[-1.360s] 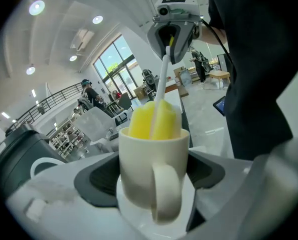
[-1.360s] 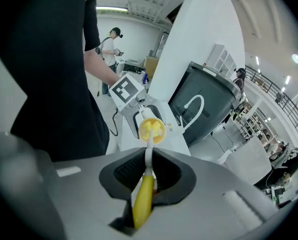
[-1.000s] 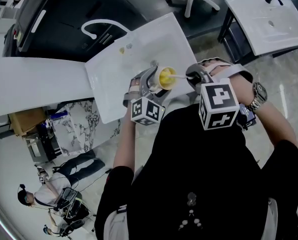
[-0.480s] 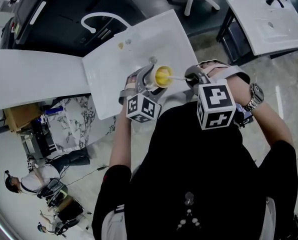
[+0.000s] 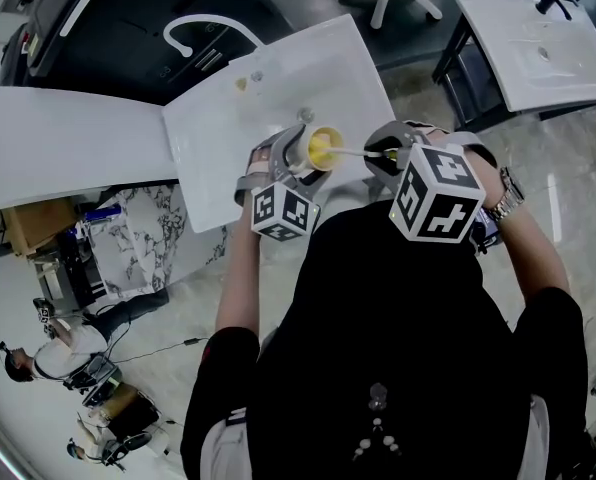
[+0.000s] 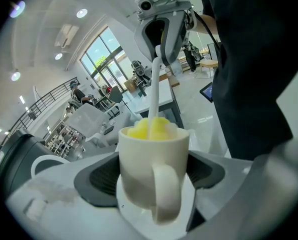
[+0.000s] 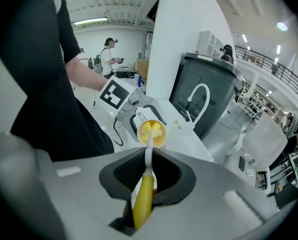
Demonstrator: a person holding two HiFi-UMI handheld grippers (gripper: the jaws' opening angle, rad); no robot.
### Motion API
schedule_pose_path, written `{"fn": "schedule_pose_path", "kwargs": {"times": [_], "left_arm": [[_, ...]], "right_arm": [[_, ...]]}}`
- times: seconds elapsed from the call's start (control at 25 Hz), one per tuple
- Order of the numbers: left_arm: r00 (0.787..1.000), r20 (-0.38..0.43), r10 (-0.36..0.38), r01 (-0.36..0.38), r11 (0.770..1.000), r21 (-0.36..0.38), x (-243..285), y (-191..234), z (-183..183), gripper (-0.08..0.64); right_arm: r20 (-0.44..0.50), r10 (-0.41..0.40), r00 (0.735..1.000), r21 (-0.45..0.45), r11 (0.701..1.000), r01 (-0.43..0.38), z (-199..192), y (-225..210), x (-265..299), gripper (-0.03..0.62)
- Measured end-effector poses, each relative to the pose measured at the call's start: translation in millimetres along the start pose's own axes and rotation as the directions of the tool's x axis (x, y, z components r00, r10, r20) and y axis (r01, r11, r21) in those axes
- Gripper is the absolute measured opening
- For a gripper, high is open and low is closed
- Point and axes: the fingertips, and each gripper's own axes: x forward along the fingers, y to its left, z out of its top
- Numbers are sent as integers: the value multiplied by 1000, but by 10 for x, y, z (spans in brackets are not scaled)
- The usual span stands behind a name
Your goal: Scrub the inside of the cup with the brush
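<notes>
A white cup (image 6: 153,169) with its handle facing the camera sits between the jaws of my left gripper (image 6: 151,171), which is shut on it. In the head view the cup (image 5: 322,148) lies on its side, mouth toward the right. A brush (image 7: 145,184) with a yellow handle and white stem is clamped in my right gripper (image 7: 146,176). Its yellow sponge head (image 6: 153,128) fills the cup's mouth, and it also shows inside the cup (image 7: 152,132) in the right gripper view. My right gripper (image 5: 386,154) is right of the cup.
Both grippers hover over a white table (image 5: 228,118) near its front edge. A dark cabinet with a white curved faucet (image 5: 203,30) stands behind it. A second white table (image 5: 538,48) lies at the right. People stand on the floor at lower left (image 5: 38,353).
The cup and both grippers have shifted slightly up and left in the head view. The right gripper's marker cube has tilted. The brush stays in the cup.
</notes>
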Motion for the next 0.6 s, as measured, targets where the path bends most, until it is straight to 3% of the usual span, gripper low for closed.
{"fn": "schedule_pose_path", "kwargs": {"times": [0.2, 0.6], "left_arm": [[1000, 2, -6, 6, 1000, 20, 12, -43, 27, 420], [1000, -3, -6, 6, 1000, 21, -38, -51, -33, 420]], "right_arm": [[-27, -14, 1000, 30, 999, 15, -68, -31, 20, 39], [-84, -15, 996, -21, 1000, 13, -213, -12, 89, 38]]}}
